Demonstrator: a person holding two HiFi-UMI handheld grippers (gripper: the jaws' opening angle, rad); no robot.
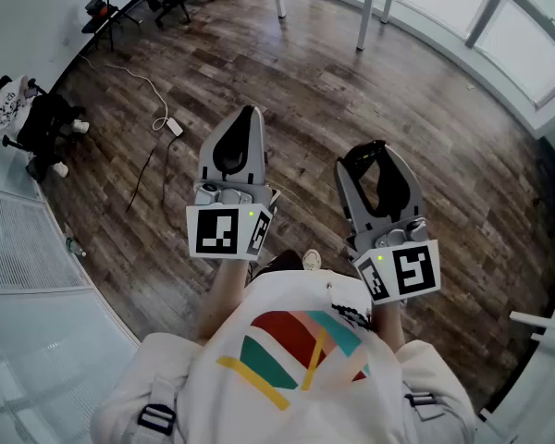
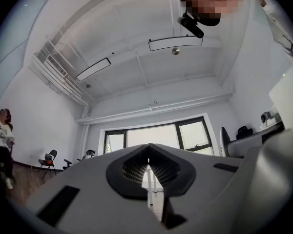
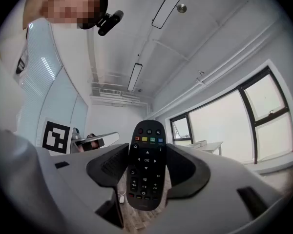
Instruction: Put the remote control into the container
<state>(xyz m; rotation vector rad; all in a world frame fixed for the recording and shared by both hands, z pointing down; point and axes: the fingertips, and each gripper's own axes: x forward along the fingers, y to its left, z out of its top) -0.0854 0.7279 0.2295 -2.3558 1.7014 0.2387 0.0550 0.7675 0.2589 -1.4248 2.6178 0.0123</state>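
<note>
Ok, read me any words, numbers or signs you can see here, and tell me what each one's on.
"OK": centre button of the remote control.
Its other buttons show only arrows, symbols and colour keys; any print there is too small to read.
Left marker cube and right marker cube: black-and-white square patterns, no letters.
Shirt: coloured stripes only; the small dark mark beside them is too blurred to read.

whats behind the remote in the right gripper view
Past the remote control, clamped in the right gripper, wooden floor shows below it and a white wall above. Whatever lies straight behind its body is covered.
</note>
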